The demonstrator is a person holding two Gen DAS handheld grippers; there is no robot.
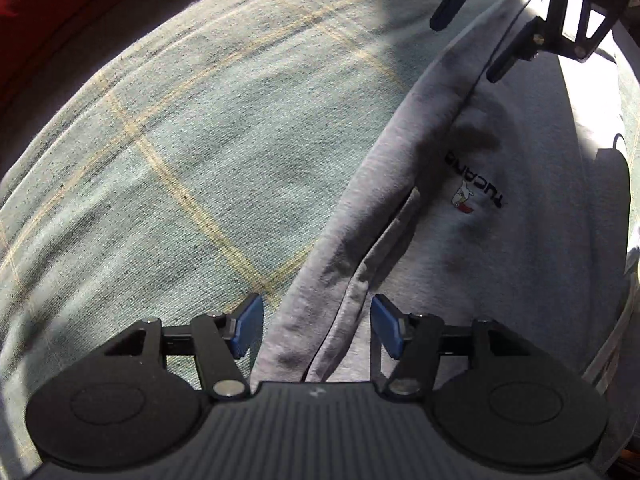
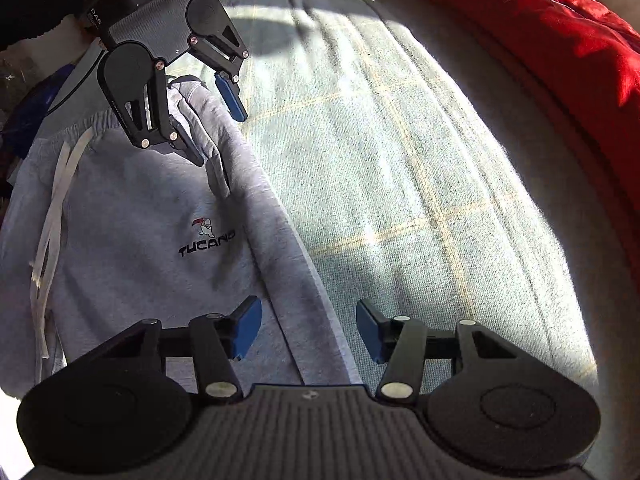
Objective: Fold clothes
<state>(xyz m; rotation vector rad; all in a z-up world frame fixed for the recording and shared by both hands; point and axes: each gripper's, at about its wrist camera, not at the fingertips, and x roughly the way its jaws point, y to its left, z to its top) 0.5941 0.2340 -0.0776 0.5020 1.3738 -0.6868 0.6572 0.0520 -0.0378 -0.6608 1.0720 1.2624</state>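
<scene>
Grey sweatpants (image 2: 136,208) with a TUCANO logo (image 2: 206,242) and a white drawstring (image 2: 52,216) lie flat on a pale green checked bed cover (image 2: 400,184). In the right wrist view my right gripper (image 2: 308,330) is open just above the garment's right side edge, which runs between its blue pads (image 2: 248,328). My left gripper (image 2: 218,136) hangs open farther up the same edge, near the waistband corner. In the left wrist view my left gripper (image 1: 318,330) straddles a seam fold of the grey sweatpants (image 1: 500,240) without pressing on it. The right gripper (image 1: 466,48) is at the top right.
A red cloth (image 2: 560,40) is bunched along the far side of the bed cover (image 1: 180,140) and shows as a red cloth (image 1: 24,8) at the top left of the left wrist view. Dark clutter lies beyond the waistband. Strong sunlight and shadows cross the cover.
</scene>
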